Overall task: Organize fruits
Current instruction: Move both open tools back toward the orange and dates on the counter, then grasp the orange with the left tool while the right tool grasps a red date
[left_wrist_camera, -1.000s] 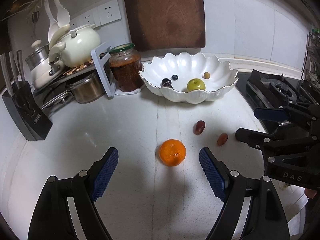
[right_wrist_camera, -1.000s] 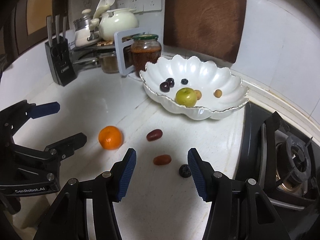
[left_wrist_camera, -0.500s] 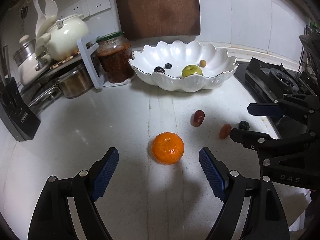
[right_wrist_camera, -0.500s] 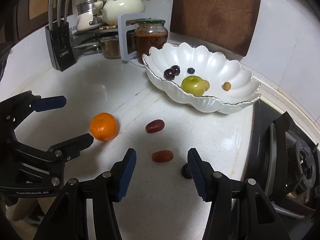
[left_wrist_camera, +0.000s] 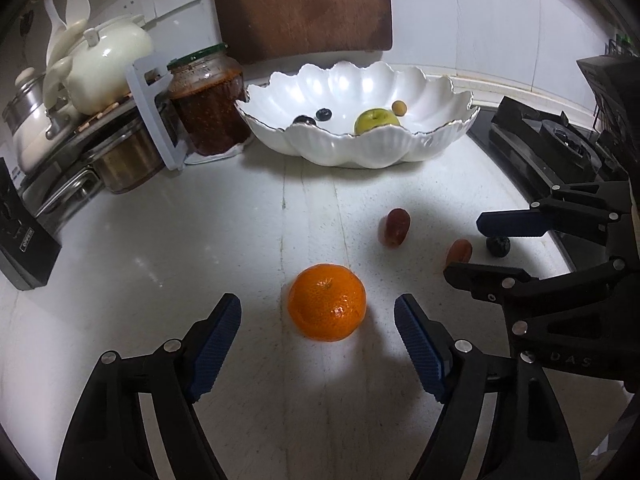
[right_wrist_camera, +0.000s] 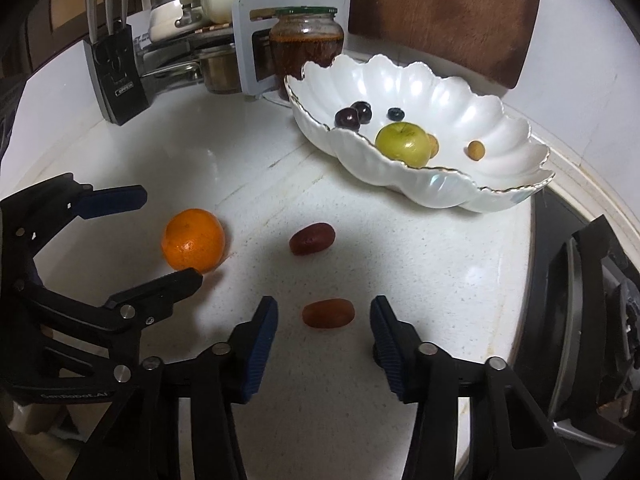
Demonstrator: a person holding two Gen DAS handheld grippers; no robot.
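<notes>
An orange [left_wrist_camera: 326, 302] lies on the white counter between the fingertips of my left gripper [left_wrist_camera: 317, 300], whose jaws are closing and whose pads stand clear of its sides. A reddish-brown date [right_wrist_camera: 328, 313] lies between the pads of my right gripper [right_wrist_camera: 324, 308], also closing and not touching it. A darker red date [right_wrist_camera: 312, 239] sits farther out, and a blueberry [left_wrist_camera: 498, 246] lies beside the right gripper's finger. The white scalloped bowl [right_wrist_camera: 440, 188] at the back holds a green apple [right_wrist_camera: 402, 145], dark cherries, a blueberry and small yellow fruits.
A jar of red preserve [left_wrist_camera: 208, 104] and a rack with pots and a white kettle [left_wrist_camera: 104, 68] stand at the back left. A knife block [right_wrist_camera: 116, 80] is on the left, a gas stove [left_wrist_camera: 560, 148] on the right, and a brown board [left_wrist_camera: 300, 4] leans on the wall.
Both grippers have come down and forward toward the counter. The orange now sits between the left fingertips, the date between the right ones. The right jaws stand narrower.
</notes>
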